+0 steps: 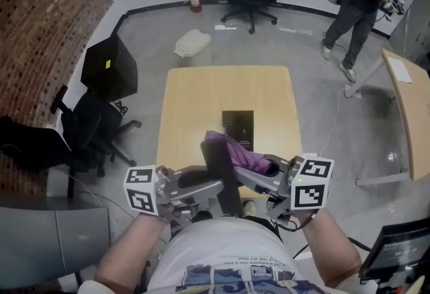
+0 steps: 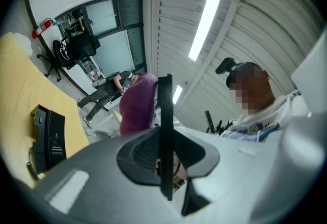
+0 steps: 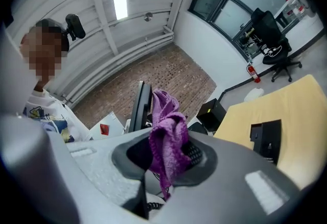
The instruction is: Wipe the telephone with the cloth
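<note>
Clearly clamped, the left gripper (image 1: 213, 186) holds the black telephone handset (image 1: 218, 164) over the table's (image 1: 195, 98) near edge, and the handset's lower end is hidden behind both grippers. The right gripper (image 1: 261, 175) pinches the purple cloth (image 1: 236, 152) just beside the handset. The cloth covers that gripper's tips, and I cannot tell whether cloth and handset touch.
</note>
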